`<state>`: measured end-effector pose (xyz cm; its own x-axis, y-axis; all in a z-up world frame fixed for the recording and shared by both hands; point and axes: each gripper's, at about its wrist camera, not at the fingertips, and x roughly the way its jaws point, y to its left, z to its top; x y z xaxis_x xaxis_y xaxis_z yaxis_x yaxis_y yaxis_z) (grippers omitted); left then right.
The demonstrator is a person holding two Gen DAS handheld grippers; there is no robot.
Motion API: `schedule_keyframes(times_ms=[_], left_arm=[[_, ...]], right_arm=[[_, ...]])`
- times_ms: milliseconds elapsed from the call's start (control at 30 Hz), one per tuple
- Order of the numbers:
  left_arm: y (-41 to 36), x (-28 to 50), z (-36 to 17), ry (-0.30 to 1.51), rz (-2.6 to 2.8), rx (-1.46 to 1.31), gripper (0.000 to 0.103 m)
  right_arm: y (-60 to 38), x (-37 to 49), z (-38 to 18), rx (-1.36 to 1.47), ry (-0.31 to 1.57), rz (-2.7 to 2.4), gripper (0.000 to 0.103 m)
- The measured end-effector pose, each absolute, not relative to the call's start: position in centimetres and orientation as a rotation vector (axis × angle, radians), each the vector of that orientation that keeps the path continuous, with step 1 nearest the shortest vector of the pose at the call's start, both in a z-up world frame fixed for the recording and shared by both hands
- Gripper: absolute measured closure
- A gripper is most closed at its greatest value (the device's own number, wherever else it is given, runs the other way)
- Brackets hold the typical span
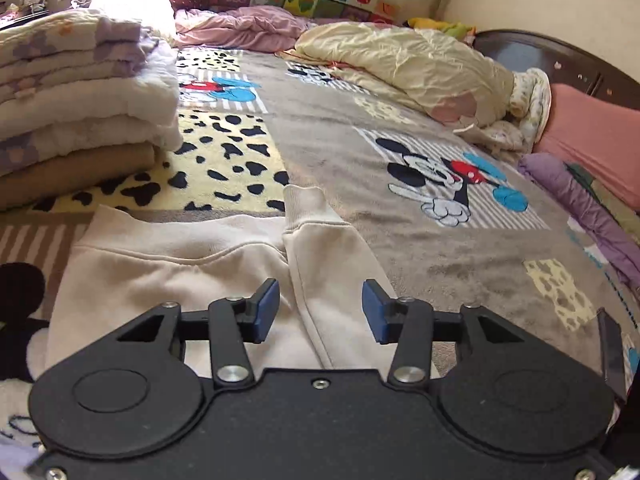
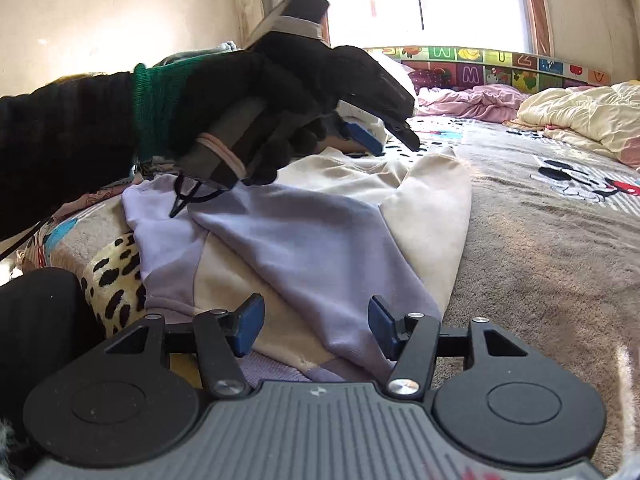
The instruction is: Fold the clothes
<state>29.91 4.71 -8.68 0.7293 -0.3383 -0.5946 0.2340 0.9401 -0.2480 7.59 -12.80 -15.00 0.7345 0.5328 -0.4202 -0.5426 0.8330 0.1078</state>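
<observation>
Bright daylight blows out the window (image 2: 420, 4); fisheye bends edges, corners go dark.

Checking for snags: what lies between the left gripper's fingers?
In the left wrist view, the sweatshirt's cream sleeve lies between the open left gripper's fingers.
</observation>
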Motion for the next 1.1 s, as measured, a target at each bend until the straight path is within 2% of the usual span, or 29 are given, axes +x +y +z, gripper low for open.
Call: schedule_keyframes(times_ms=[167, 400, 567, 867, 900, 933, 967, 1000, 1100], left_arm=[[11.9, 20.9, -6.8, 0.639, -0.155, -0.277, 0.051], [22.1, 12.1, -10.5, 0.675, 0.072, -0.674, 0.050], [23.1, 11.7, -12.3, 0.668, 0.074, -0.838, 0.049], [21.0, 15.5, -13.1, 0.623, 0.044, -0.766, 0.051], [20.8, 15.9, -13.1, 0.630, 0.031, -0.750, 0.062], [20.6, 16.4, -13.0, 0.638, 0.018, -0.733, 0.079], [20.2, 16.6, -12.4, 0.631, -0.004, -0.716, 0.083], [19.8, 16.7, -11.5, 0.610, -0.037, -0.705, 0.092], [18.9, 16.7, -8.7, 0.541, -0.087, -0.704, 0.094]], right_arm=[[-15.2, 5.3, -13.4, -0.019, 0.408, 0.563, 0.043], [-14.7, 4.9, -13.9, -0.089, 0.417, 0.552, 0.042], [-13.3, 5.0, -14.5, -0.131, 0.409, 0.548, 0.042], [-12.3, 5.4, -15.5, -0.157, 0.412, 0.564, 0.040], [-12.2, 5.4, -15.5, -0.157, 0.412, 0.569, 0.040], [-12.2, 5.4, -15.6, -0.156, 0.413, 0.569, 0.040], [-12.3, 5.6, -15.7, -0.154, 0.416, 0.567, 0.039], [-12.3, 5.7, -15.7, -0.151, 0.420, 0.565, 0.039], [-12.6, 6.2, -15.9, -0.128, 0.433, 0.563, 0.038]])
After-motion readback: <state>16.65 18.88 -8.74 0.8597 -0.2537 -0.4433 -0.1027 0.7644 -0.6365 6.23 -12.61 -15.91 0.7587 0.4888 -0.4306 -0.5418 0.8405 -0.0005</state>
